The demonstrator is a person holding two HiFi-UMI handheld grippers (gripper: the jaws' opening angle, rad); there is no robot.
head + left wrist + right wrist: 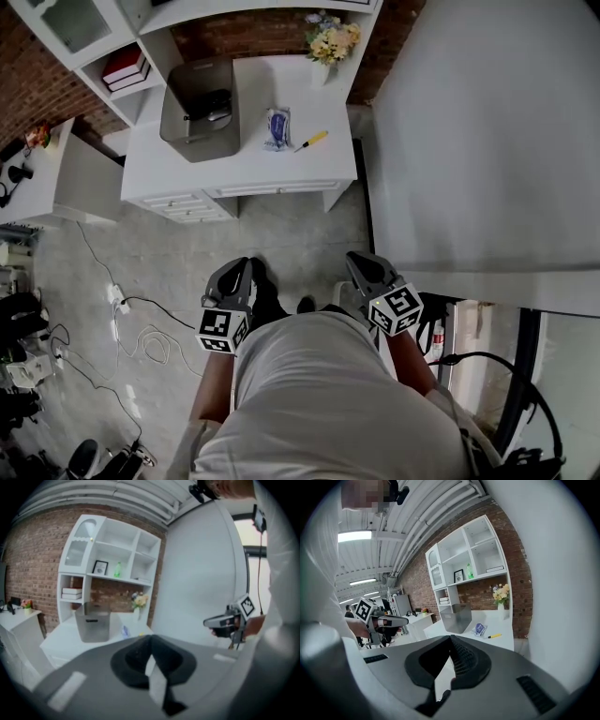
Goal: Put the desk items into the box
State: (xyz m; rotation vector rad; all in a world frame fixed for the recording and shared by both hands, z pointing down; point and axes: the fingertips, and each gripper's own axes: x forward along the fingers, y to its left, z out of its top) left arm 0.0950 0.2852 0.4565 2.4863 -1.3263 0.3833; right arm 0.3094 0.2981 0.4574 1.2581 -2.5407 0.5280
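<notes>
Two grippers low at six o'clock, left gripper (242, 269) and right gripper (358, 262), jaws of both pressed together with nothing between them, white tabletop (281, 167) at twelve o'clock, grey box (202, 145) at eleven, blue packet (277, 127) and yellow pen (312, 141) just beside it at three o'clock

Yellow flowers (333, 39) stand by the brick wall (253, 33), stacked books (125, 67) lie shelved, cables (150, 303) trail over the floor (281, 234).
</notes>
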